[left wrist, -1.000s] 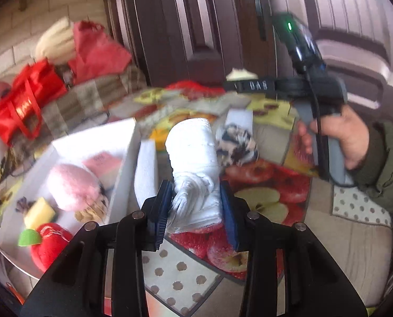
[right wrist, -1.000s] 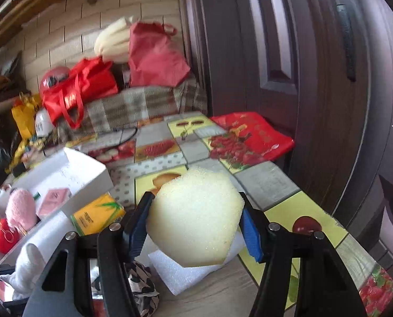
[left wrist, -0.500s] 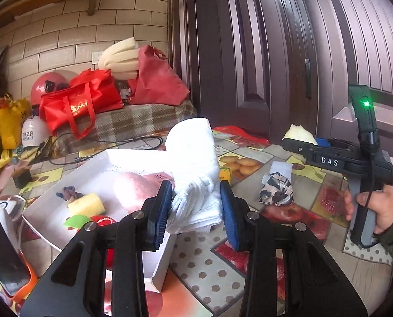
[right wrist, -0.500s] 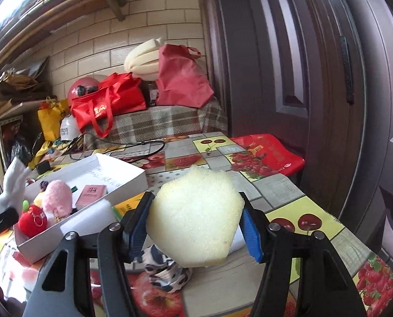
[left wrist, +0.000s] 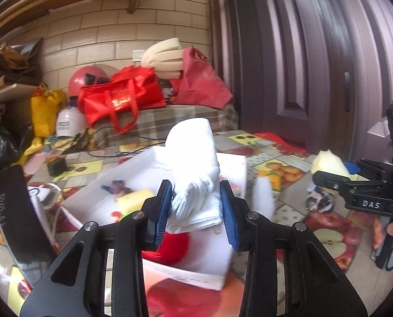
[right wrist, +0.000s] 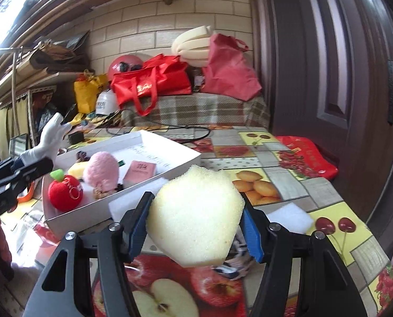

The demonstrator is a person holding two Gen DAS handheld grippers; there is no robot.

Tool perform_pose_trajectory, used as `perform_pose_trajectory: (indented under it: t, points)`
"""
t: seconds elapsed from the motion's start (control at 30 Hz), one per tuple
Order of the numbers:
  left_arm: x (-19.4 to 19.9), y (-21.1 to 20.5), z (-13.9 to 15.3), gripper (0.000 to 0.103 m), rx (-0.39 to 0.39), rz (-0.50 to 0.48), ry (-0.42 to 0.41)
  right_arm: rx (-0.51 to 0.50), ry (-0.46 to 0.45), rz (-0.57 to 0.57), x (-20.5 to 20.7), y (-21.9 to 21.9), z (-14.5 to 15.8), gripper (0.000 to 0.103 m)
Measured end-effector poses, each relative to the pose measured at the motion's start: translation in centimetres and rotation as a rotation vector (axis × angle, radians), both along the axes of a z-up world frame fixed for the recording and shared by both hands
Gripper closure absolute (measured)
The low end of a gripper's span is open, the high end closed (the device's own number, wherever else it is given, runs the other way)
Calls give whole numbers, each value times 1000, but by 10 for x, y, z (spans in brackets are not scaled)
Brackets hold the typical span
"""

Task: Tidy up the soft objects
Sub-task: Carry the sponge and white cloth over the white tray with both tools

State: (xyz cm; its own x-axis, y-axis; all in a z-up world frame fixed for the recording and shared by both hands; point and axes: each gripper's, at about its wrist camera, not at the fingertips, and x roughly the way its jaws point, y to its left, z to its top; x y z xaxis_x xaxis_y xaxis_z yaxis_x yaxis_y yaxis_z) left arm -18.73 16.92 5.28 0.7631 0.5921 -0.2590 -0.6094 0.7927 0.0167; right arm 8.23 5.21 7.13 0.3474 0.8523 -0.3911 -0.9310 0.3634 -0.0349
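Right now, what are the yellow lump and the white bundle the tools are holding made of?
Yellow sponge: foam, it looks, matte and full of tiny holes. White gloves: knit cloth, probably cotton, soft and wrinkled, with fingers showing.

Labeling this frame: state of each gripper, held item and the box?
Left gripper: shut on towel.
Towel: rolled, held above the box.
Right gripper: shut on sponge.
Sponge: held off the table.
Box: open, holds plush apple, pink plush, pink packet.
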Motion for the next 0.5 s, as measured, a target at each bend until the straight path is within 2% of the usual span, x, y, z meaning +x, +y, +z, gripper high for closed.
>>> perform_pose_trajectory:
  t: [0.23, 0.5]
  points:
    - [-20, 34, -5, 67, -43, 86, 7, -28, 14, 90, -24, 23, -3, 40]
    - [-12, 49, -8, 67, -51, 122, 49, -34, 20, 175, -55, 51, -6, 40]
